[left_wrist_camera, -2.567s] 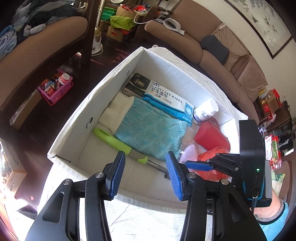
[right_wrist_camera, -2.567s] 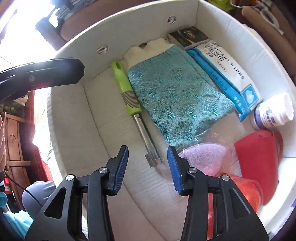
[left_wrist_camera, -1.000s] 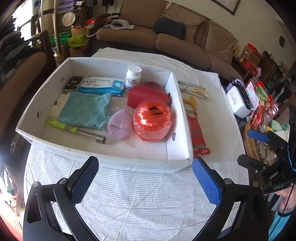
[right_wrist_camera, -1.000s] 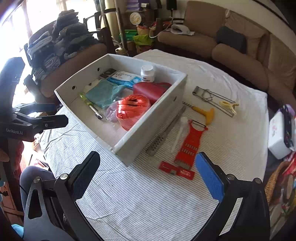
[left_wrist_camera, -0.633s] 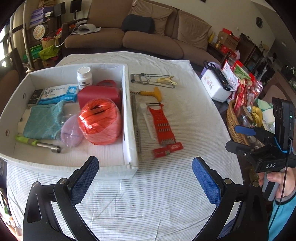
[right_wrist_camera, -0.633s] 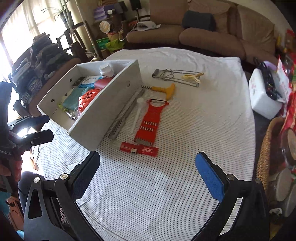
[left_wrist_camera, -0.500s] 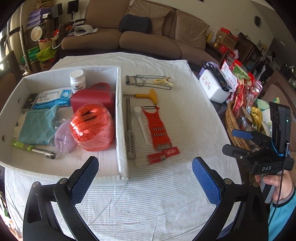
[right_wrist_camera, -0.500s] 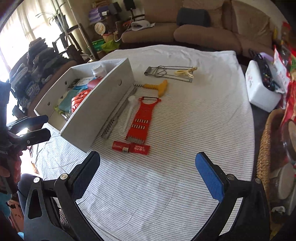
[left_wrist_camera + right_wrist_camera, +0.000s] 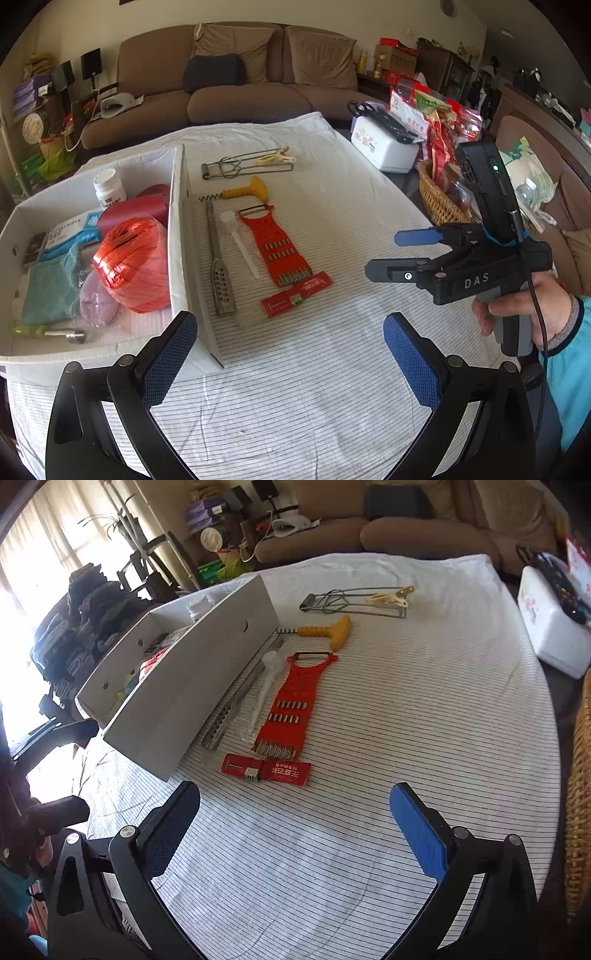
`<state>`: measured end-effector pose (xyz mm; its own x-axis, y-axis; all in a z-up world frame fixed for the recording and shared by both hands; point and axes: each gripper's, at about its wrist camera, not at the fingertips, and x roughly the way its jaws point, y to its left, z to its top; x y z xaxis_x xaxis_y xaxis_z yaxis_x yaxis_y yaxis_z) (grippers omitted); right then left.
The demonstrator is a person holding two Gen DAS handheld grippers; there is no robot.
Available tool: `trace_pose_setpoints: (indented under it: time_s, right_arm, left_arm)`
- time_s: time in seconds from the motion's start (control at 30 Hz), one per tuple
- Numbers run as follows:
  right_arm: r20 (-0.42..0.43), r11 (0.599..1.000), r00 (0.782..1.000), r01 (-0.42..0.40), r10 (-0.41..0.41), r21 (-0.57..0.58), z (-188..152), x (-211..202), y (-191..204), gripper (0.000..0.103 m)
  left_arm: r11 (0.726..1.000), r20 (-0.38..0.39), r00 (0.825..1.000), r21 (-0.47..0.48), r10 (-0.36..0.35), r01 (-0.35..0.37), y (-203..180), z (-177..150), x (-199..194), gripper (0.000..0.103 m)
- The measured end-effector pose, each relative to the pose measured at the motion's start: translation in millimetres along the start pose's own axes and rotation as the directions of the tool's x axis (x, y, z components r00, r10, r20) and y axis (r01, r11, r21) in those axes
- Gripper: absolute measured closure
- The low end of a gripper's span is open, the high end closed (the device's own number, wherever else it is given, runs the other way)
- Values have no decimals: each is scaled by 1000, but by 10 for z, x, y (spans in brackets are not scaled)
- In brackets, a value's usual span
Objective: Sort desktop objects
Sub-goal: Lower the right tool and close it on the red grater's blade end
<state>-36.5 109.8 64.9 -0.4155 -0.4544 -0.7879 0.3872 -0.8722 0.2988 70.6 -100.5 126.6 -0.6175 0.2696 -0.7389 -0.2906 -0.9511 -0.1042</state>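
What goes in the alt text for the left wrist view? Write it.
A white box holding orange twine sits left of a red grater, yellow corkscrew and metal file on a striped tablecloth; both grippers are open.

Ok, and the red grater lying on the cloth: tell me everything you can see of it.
The red grater is a flat, long plastic-looking panel with a black-edged peeler slot at its far end, small holes in its upper half and rows of metal teeth lower down. It lies flat on the striped tablecloth, outside the white box, its near end meeting a red packet. A translucent white utensil lies alongside, toward the box. Neither gripper touches it.
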Motion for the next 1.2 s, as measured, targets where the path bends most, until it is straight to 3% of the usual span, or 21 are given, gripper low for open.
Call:
trace_pose_setpoints:
  time_s: [0.23, 0.53, 0.67, 0.77, 0.93, 0.97, 1.07, 1.2]
  right_arm:
    - [25, 999, 1000, -9, 8, 31, 78, 171, 53, 0]
    - [45, 997, 996, 77, -79, 27, 382, 589, 257, 1]
    - [28, 992, 991, 130, -129, -6, 411, 838, 386, 2]
    - [7, 984, 985, 175, -175, -44, 368, 961, 457, 10]
    - [-34, 976, 978, 204, -207, -73, 271, 1087, 475, 10]
    - [-41, 973, 975, 214, -218, -87, 256, 1116, 481, 13]
    - [-68, 969, 971, 221, -229, -108, 228, 1168, 475, 45]
    - [-69, 973, 974, 209, -216, -96, 237, 1124, 418, 50]
  left_arm:
    - [1000, 48, 999, -18, 14, -14, 43, -38, -93, 0]
    - [994, 68, 996, -99, 58, -51, 402, 113, -183, 0]
    - [991, 60, 997, -122, 57, -49, 514, 120, -160, 0]
    - [990, 58, 997, -136, 55, -46, 593, 114, -140, 0]
    - [986, 51, 998, -162, 42, -33, 680, 94, -98, 0]
    - [985, 49, 998, -171, 37, -28, 696, 87, -90, 0]
    - [982, 44, 999, -190, 27, -18, 732, 82, -71, 0]
    - [981, 33, 999, -196, 25, -18, 740, 76, -59, 0]
